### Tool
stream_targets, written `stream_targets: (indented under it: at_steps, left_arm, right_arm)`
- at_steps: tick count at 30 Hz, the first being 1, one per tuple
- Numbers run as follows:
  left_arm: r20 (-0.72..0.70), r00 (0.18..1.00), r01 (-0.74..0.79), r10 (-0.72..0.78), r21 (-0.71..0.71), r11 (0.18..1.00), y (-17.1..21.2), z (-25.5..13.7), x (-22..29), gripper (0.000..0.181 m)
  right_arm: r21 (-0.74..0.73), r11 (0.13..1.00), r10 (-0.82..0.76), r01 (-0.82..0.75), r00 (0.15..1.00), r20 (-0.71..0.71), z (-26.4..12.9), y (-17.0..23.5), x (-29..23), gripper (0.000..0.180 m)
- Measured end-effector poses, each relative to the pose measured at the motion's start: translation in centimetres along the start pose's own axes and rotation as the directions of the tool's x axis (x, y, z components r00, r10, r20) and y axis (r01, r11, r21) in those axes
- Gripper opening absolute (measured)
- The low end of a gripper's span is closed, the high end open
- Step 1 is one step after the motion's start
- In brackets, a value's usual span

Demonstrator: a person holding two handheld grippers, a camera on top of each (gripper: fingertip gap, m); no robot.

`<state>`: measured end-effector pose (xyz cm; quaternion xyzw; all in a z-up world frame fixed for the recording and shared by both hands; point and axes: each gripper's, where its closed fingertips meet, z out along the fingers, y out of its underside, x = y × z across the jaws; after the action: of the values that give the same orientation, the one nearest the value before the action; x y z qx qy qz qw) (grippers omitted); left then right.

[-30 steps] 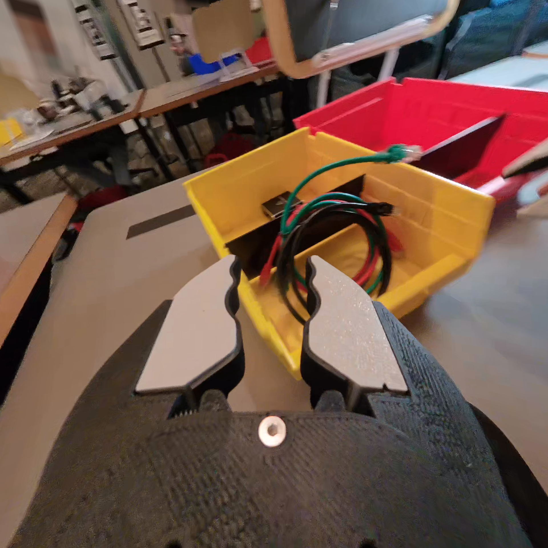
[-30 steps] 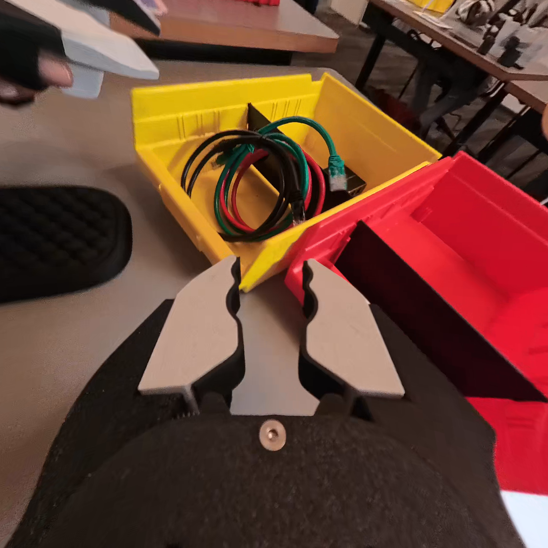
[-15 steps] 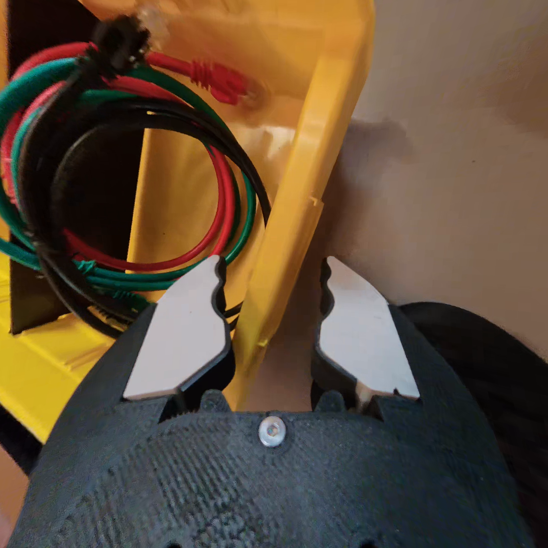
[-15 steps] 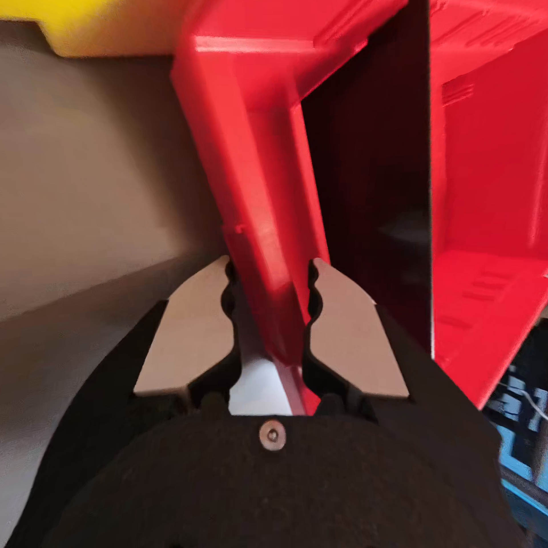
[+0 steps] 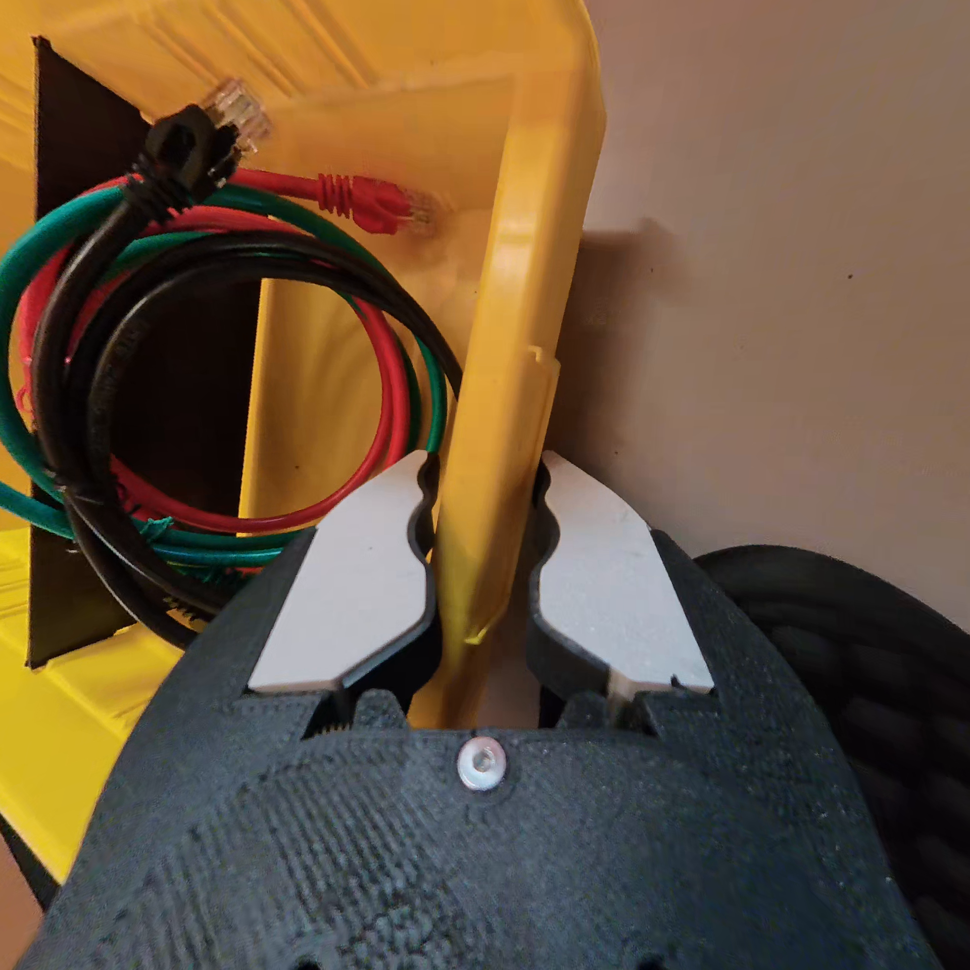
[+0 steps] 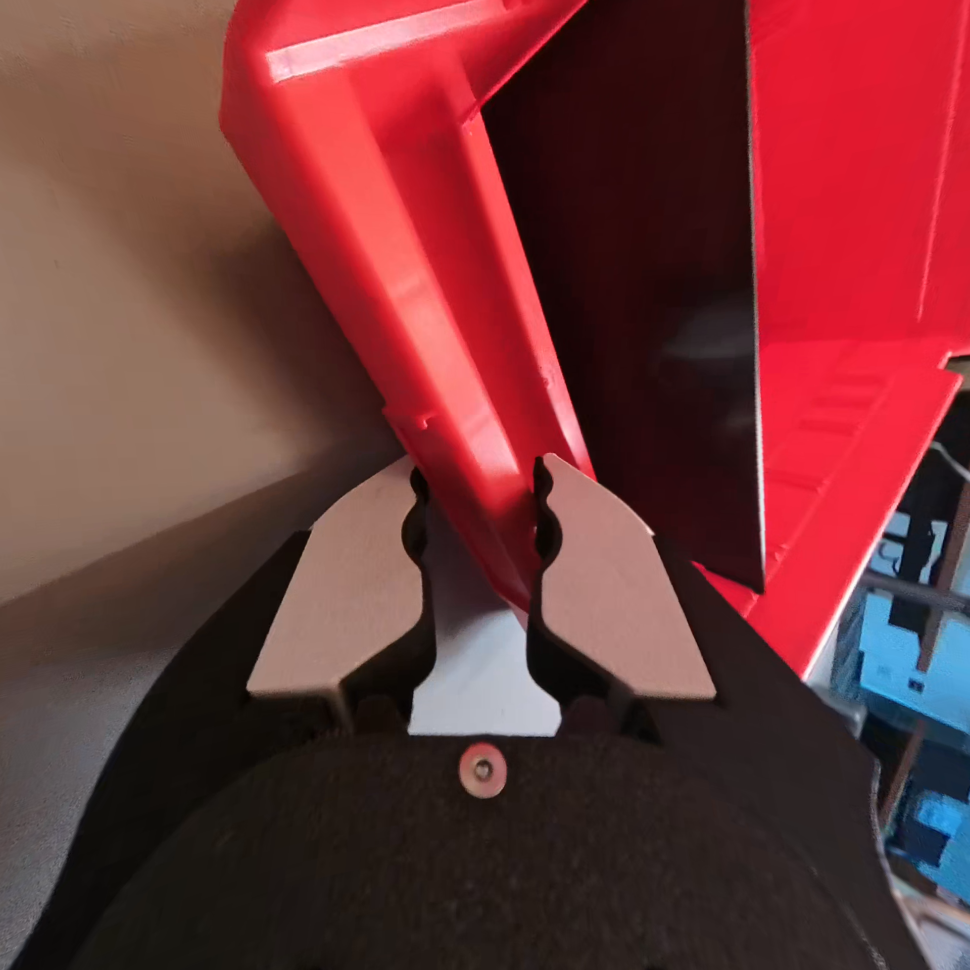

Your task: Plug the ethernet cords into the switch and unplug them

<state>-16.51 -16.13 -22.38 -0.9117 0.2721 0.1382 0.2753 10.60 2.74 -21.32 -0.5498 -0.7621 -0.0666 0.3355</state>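
In the left wrist view my left gripper [image 5: 485,462] straddles the side wall of the yellow bin [image 5: 530,294], with both pads against its rim. Inside the bin lies a coil of red, green and black ethernet cords [image 5: 399,378], with a black plug [image 5: 181,144] and a red plug [image 5: 383,202] loose near the top. The switch is not in view. In the right wrist view my right gripper [image 6: 475,464] straddles the side wall of the red bin [image 6: 399,262], and both fingertips touch it.
A black divider [image 5: 173,399] stands in the yellow bin and another black divider [image 6: 656,315] stands in the red bin. A black textured object [image 5: 840,656] lies on the tan table [image 6: 131,262] beside the yellow bin. Shelves with blue items [image 6: 903,656] show beyond the table edge. The gap from one gripper's tips to the other's is roughly 35 cm.
Both grippers came down from above the table onto the bins' walls. The left jaws then narrowed onto the yellow rim. The right jaws stayed about the same over the red wall.
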Motion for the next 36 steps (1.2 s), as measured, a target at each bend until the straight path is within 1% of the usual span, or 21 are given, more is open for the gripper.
stream_targets:
  at_steps: [5, 9, 16, 18, 23, 27, 30, 32, 34, 36]
  left_arm:
    - [0.006, 1.0, 0.011, -0.011, -0.004, 1.0, -0.1, 0.4, -0.7, 0.035]
    - [0.017, 1.0, 0.022, -0.022, -0.004, 1.0, -0.6, 1.4, -2.2, 0.035]
    - [0.03, 0.998, 0.052, -0.051, -0.014, 0.999, -1.3, 3.9, -6.5, 0.035]
    - [0.03, 0.997, 0.068, -0.067, -0.022, 0.997, -1.3, 4.5, -7.5, 0.035]
    - [0.023, 0.997, 0.077, -0.077, -0.025, 0.997, -1.2, 4.9, -8.4, 0.035]
    - [0.033, 0.996, 0.08, -0.079, -0.018, 0.997, -1.3, 4.9, -8.4, 0.036]
    - [0.052, 0.991, 0.126, -0.127, 0.035, 0.991, -1.7, 4.4, -8.6, 0.041]
    - [0.089, 0.98, 0.168, -0.176, 0.098, 0.981, -2.5, 3.4, -8.9, 0.046]
    - [0.105, 0.961, 0.231, -0.256, 0.201, 0.952, -3.8, 1.6, -8.9, 0.046]
    - [0.072, 0.933, 0.308, -0.352, 0.342, 0.888, -5.7, -0.7, -8.5, 0.047]
  right_arm:
    - [-0.066, 0.995, 0.065, -0.07, 0.995, -0.075, -1.3, 5.2, 0.8, 0.036]
    - [-0.108, 0.99, 0.075, -0.09, 0.988, -0.138, 0.3, 7.6, 4.0, 0.034]
    - [-0.155, 0.983, 0.068, -0.096, 0.983, -0.173, 5.1, 9.8, 11.0, 0.032]
    - [-0.164, 0.982, 0.064, -0.094, 0.982, -0.178, 5.9, 10.2, 12.3, 0.032]
    - [-0.161, 0.982, 0.069, -0.099, 0.98, -0.185, 6.1, 10.5, 12.7, 0.032]
    - [-0.14, 0.982, 0.102, -0.128, 0.978, -0.18, 5.7, 10.7, 12.4, 0.035]
    - [-0.043, 0.981, 0.178, -0.187, 0.97, -0.169, 4.2, 9.4, 11.9, 0.045]
    - [0.077, 0.96, 0.279, -0.27, 0.949, -0.146, 2.4, 7.9, 11.6, 0.049]
    - [0.218, 0.899, 0.408, -0.38, 0.907, -0.106, 0.1, 6.4, 11.5, 0.051]
    - [0.348, 0.8, 0.533, -0.489, 0.845, -0.038, -2.4, 5.3, 11.3, 0.051]
